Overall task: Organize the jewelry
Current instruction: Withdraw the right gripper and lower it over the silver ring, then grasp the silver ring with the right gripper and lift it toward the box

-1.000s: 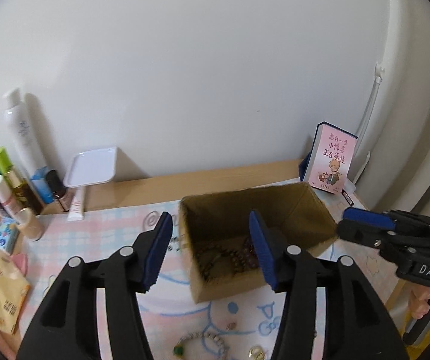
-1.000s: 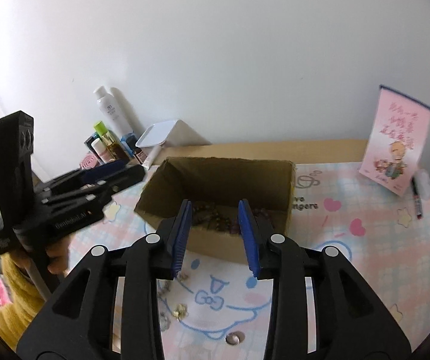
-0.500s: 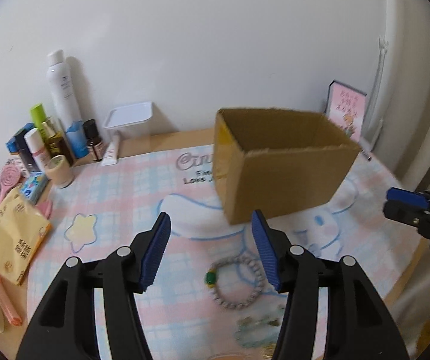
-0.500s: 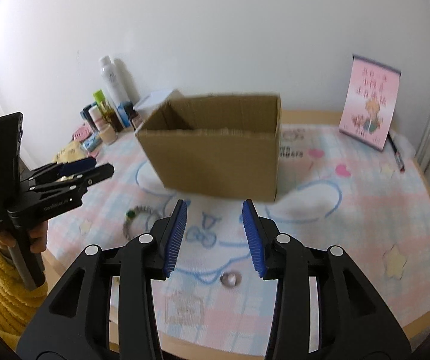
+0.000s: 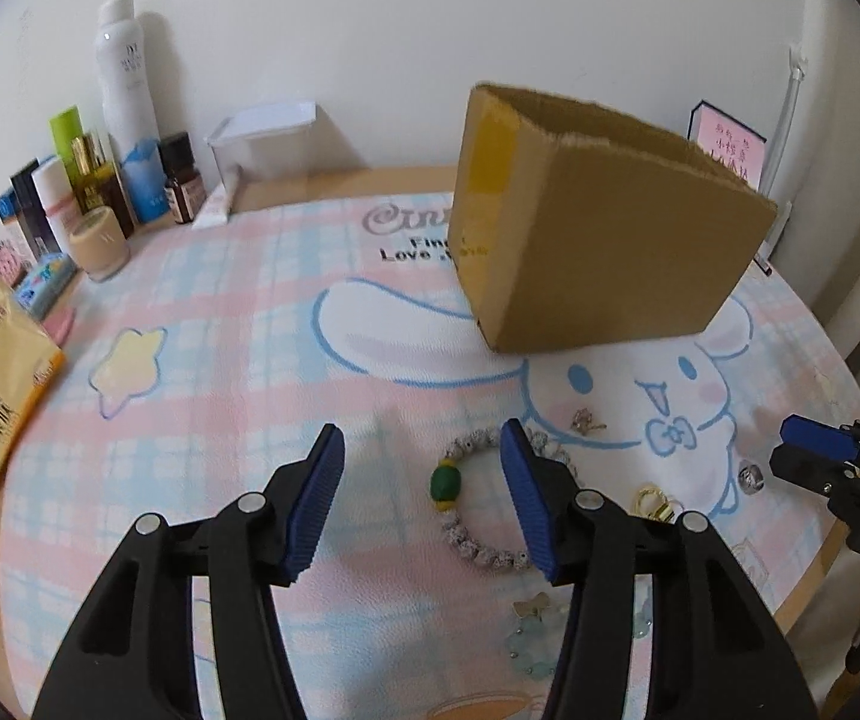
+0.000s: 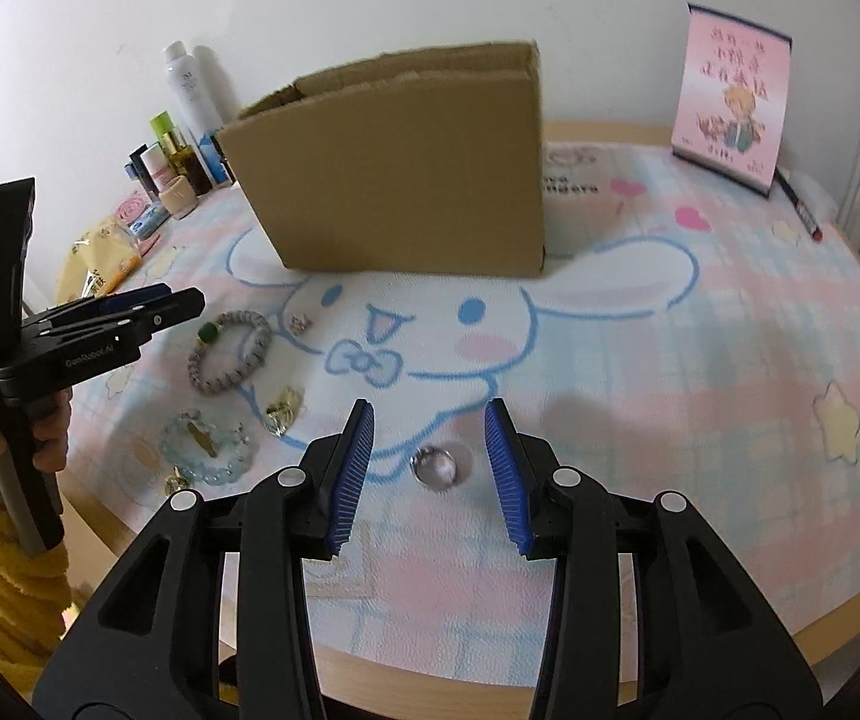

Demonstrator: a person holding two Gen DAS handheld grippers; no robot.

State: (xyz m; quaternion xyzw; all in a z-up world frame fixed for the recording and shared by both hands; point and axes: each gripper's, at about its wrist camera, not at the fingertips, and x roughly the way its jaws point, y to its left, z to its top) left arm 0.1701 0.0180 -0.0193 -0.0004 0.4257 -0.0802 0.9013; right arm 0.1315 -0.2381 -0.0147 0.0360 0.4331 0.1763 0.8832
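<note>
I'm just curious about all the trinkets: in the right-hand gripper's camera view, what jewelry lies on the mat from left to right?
Pale blue bead bracelet → grey bead bracelet with a green bead → gold charm → silver ring.

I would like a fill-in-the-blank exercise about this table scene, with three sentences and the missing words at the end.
1. The large bead on the grey beaded bracelet is ____ in colour.
2. The silver ring lies on the mat between the blue fingers of the ____ gripper.
3. The cardboard box stands on the mat with its open side facing ____.

Missing words: green; right; up
</note>
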